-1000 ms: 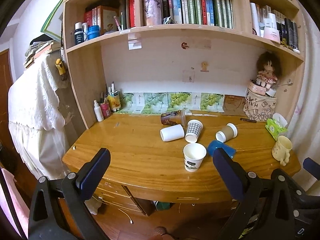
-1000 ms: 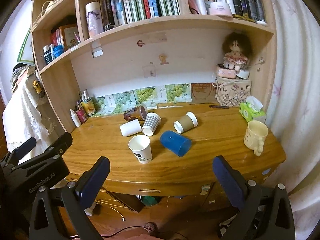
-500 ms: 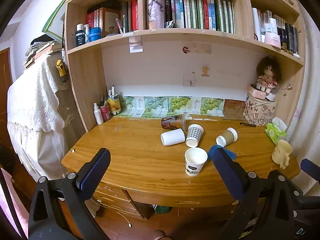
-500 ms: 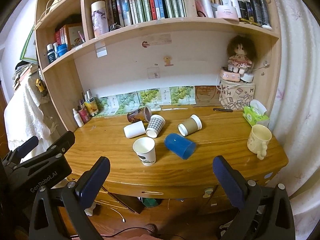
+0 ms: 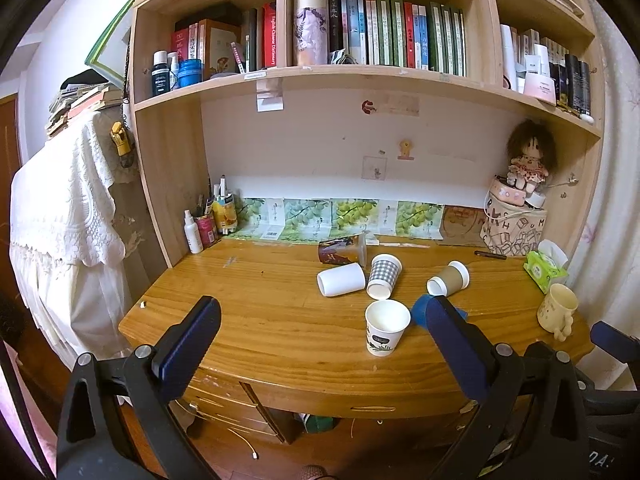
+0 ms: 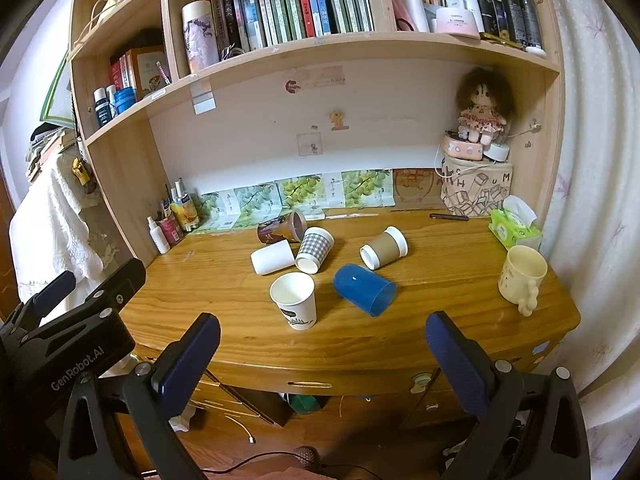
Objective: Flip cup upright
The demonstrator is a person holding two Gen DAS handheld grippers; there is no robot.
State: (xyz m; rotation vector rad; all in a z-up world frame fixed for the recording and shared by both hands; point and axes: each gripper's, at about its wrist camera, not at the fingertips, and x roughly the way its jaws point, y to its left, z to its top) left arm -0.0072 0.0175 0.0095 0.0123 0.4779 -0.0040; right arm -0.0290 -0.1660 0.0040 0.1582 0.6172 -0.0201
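Several cups lie on their sides on the wooden desk (image 6: 240,280): a blue plastic cup (image 6: 364,290), a white cup (image 6: 273,258), a checked paper cup (image 6: 315,249), a brown paper cup (image 6: 384,253) and a dark printed cup (image 6: 282,227). A white paper cup (image 6: 293,300) stands upright at the front; it also shows in the left wrist view (image 5: 387,327). My left gripper (image 5: 320,344) and right gripper (image 6: 322,360) are open and empty, held off the desk's front edge. The left gripper's right finger hides most of the blue cup (image 5: 419,307).
A cream mug (image 6: 521,276) stands at the desk's right end beside a green tissue pack (image 6: 514,229). Bottles and a pen pot (image 5: 206,228) stand at the back left. A patterned bag with a doll (image 6: 478,192) sits at the back right. Drawers are below the desk.
Both grippers have drawn back and risen slightly, so the desk and cups sit a little farther off. No cup has moved.
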